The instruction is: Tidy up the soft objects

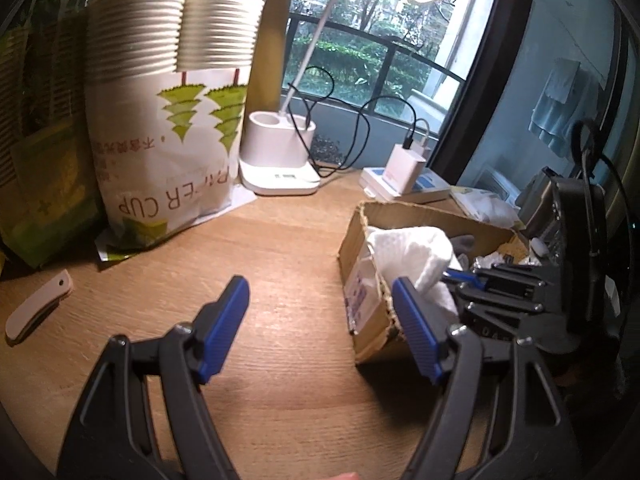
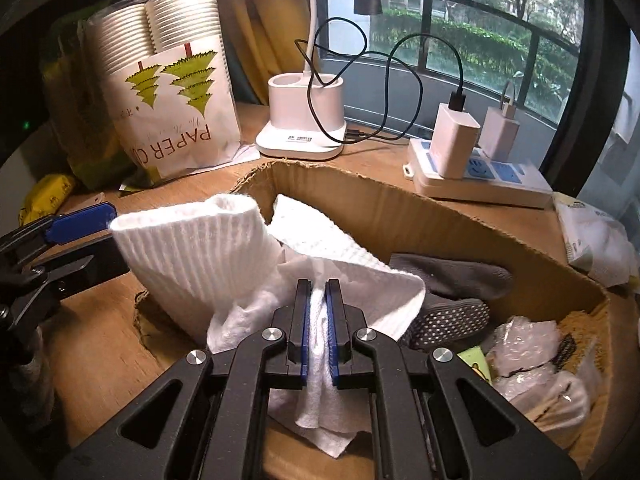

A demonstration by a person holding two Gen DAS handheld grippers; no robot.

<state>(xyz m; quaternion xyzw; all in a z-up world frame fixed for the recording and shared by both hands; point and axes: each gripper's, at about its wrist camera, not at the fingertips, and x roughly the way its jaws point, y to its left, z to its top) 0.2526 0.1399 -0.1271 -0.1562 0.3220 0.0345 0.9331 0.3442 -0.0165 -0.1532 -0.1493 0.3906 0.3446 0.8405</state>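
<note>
My right gripper (image 2: 318, 332) is clamped on a white cloth (image 2: 352, 280), pinching a bunched fold so the loose fabric hangs over the cardboard box (image 2: 440, 216) rather than spilling onto the bench (image 1: 280, 240). A white ribbed sock (image 2: 188, 256) drapes over the box's near wall; grey socks (image 2: 448, 284) lie inside. My left gripper (image 1: 320, 320) waits beside the box, fingers apart, holding nothing, probably ready to steady it.

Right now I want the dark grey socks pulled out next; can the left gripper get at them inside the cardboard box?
Probably not directly: the left gripper is open, but the white cloth and right gripper screen the grey socks.
</note>
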